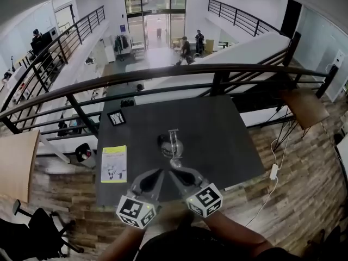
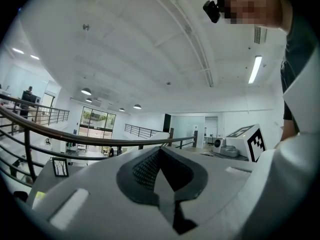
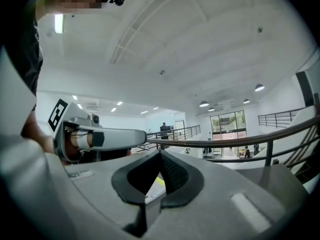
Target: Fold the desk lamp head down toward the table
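The small desk lamp with a dark round base and thin silvery arm point(image 1: 173, 143) stands on the dark grey table point(image 1: 228, 140), just beyond the left gripper point(image 1: 159, 173) and right gripper point(image 1: 175, 173). Both are clenched on nothing. Its head seems unfolded, though this is poorly seen. If pushed with closed jaws, the lamp could be toppled.

We hold left hand-held gripper point(image 1: 159, 173) and right hand-held gripper point(image 1: 175, 173) side by side, pointing forward, tips close together. Jaws of both pressed together, nothing between. Our left forearm point(image 1: 122, 243) and right forearm point(image 1: 234, 230) angle inward behind them.
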### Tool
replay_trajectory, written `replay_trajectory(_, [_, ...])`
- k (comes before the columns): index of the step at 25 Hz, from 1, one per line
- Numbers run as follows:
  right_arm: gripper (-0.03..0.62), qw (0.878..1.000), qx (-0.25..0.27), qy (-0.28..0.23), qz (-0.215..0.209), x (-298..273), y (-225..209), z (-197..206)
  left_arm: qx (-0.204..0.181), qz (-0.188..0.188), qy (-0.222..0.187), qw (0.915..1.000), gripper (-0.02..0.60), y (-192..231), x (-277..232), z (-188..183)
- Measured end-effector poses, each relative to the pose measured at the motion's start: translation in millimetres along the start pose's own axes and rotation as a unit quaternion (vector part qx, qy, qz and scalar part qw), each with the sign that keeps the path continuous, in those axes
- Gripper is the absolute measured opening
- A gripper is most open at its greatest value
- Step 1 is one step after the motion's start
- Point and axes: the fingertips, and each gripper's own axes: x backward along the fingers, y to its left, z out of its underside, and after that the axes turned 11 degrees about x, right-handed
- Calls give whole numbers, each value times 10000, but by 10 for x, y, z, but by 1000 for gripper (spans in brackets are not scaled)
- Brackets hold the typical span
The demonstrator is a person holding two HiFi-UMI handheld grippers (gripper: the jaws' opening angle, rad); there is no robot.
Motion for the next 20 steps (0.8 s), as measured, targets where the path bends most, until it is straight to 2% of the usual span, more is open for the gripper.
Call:
replay_trajectory(10, [3,9995,-89,-82,293,396,1019,-190,27,317,51,9995,2,-428,1054,106])
replay_trajectory(20, [3,9987,-23,-108,502,767,1434,-354,9,443,16,9990,2,-706,1476,146])
